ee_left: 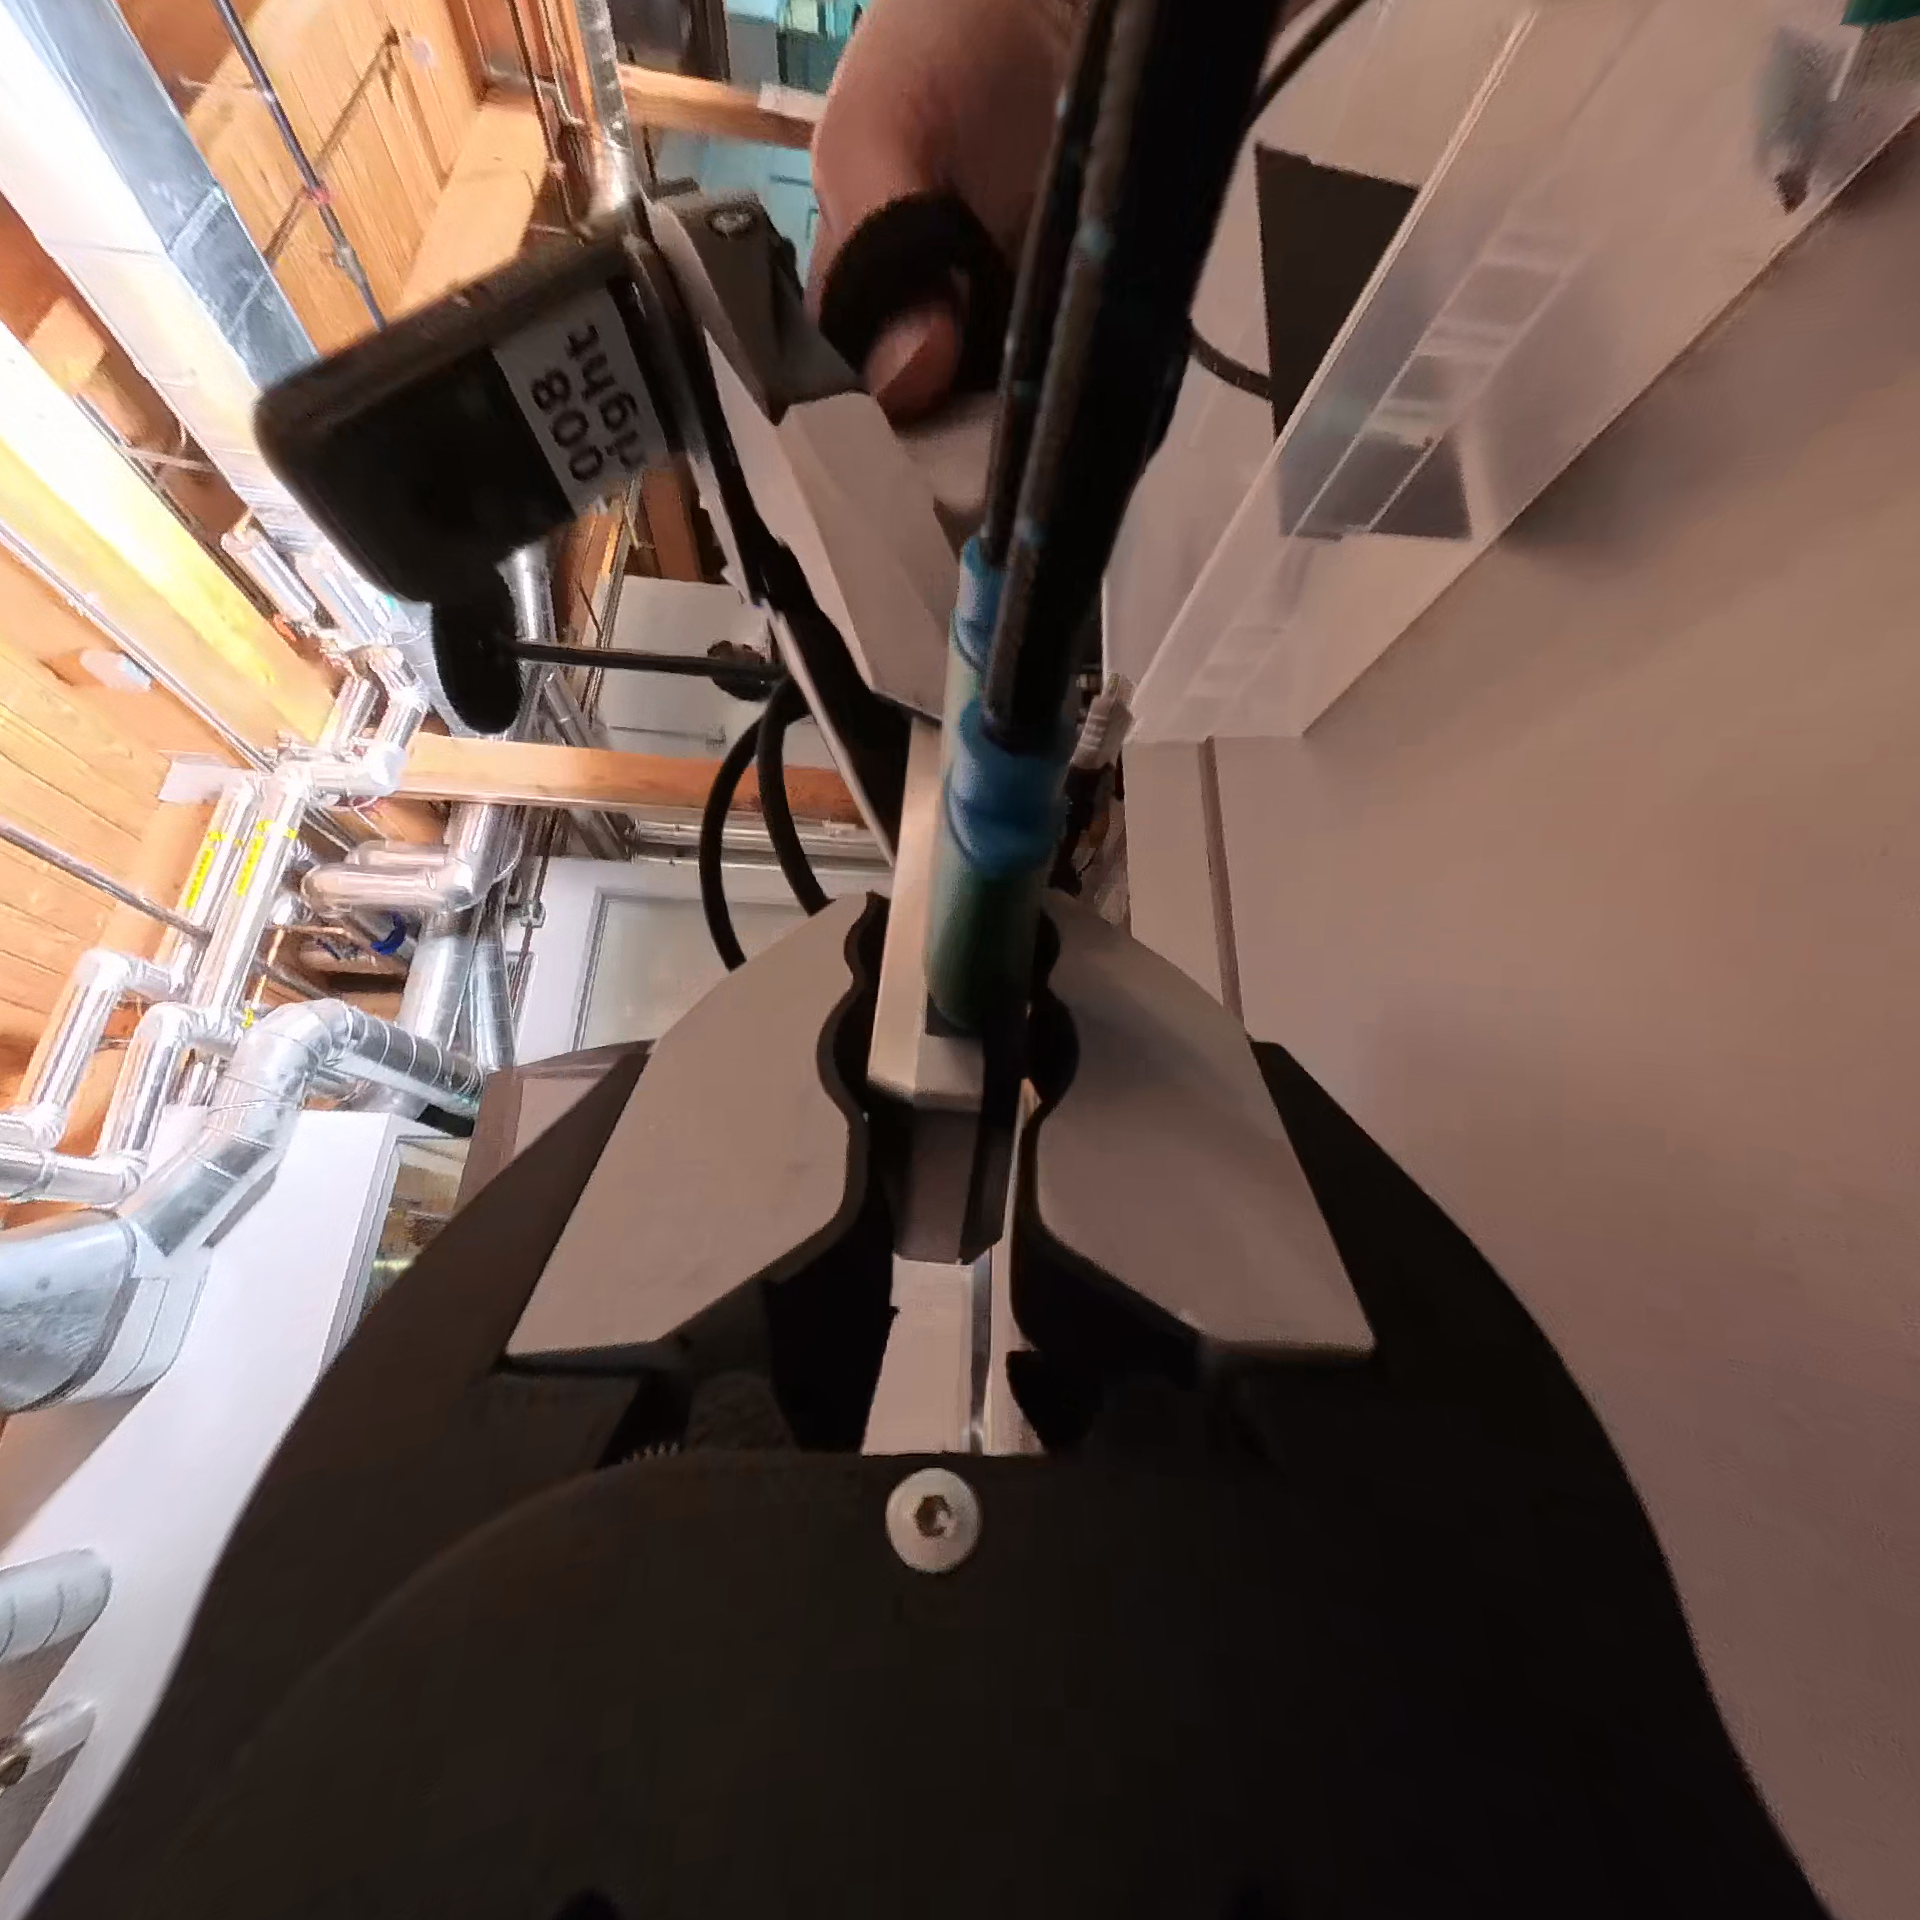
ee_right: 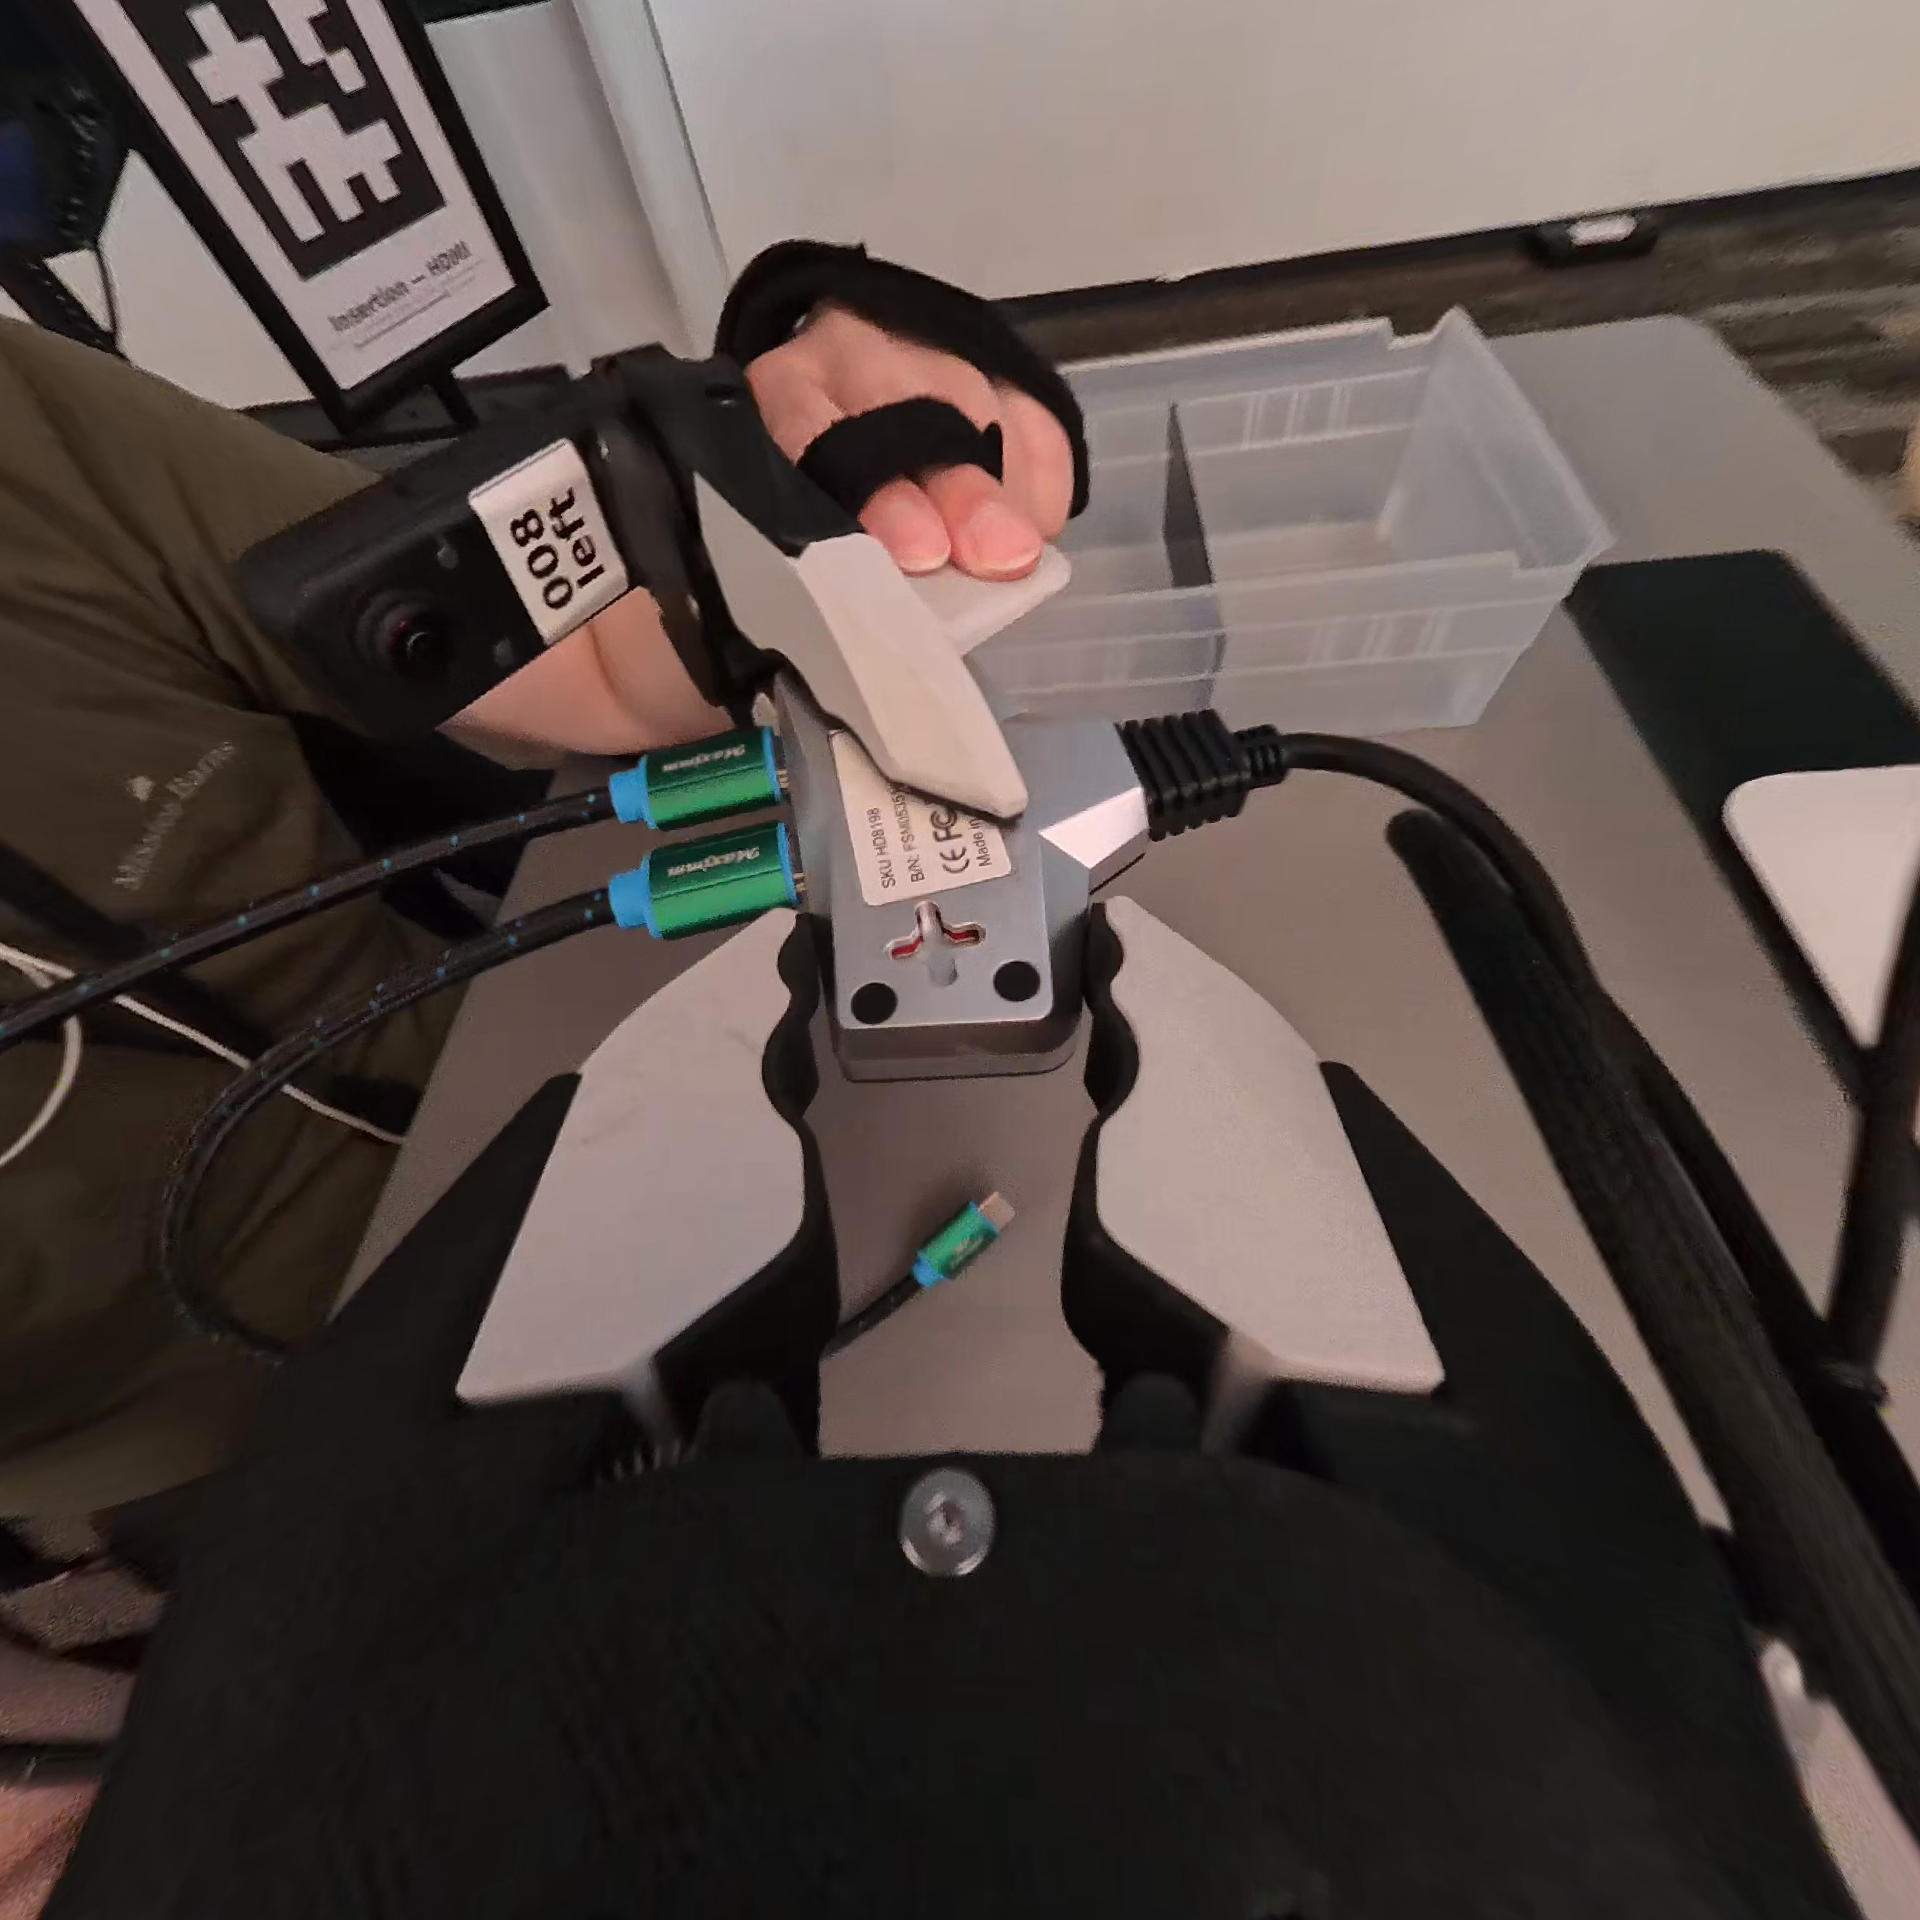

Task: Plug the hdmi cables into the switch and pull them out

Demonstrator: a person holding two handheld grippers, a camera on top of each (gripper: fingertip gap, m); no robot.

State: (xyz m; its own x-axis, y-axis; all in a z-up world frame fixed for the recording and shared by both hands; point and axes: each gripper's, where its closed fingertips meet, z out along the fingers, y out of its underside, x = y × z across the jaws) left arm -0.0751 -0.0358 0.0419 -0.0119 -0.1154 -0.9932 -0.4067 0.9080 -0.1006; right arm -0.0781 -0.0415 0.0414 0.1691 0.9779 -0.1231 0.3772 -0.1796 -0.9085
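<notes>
The silver HDMI switch (ee_right: 935, 935) is held above the table with its labelled underside towards the right wrist camera. My right gripper (ee_right: 948, 997) is shut on its near end, one finger on each side. My left gripper (ee_right: 997, 800) comes in from the left and is shut across the switch's flat faces; its lower finger is hidden. Two green HDMI plugs (ee_right: 707, 774) (ee_right: 707, 878) sit in the switch's left side. A thick black cable (ee_right: 1205, 769) leaves its right end. In the left wrist view my left gripper (ee_left: 951, 997) clamps the switch (ee_left: 920, 1070) edge-on, beside a green plug (ee_left: 982, 914).
A loose green plug (ee_right: 961, 1242) on a braided cable lies on the grey table (ee_right: 1299, 987) below the switch. A clear plastic divided bin (ee_right: 1351, 540) stands behind. A black-and-white tag board (ee_right: 301, 156) stands at the back left. A person's sleeve (ee_right: 156, 831) is at the left.
</notes>
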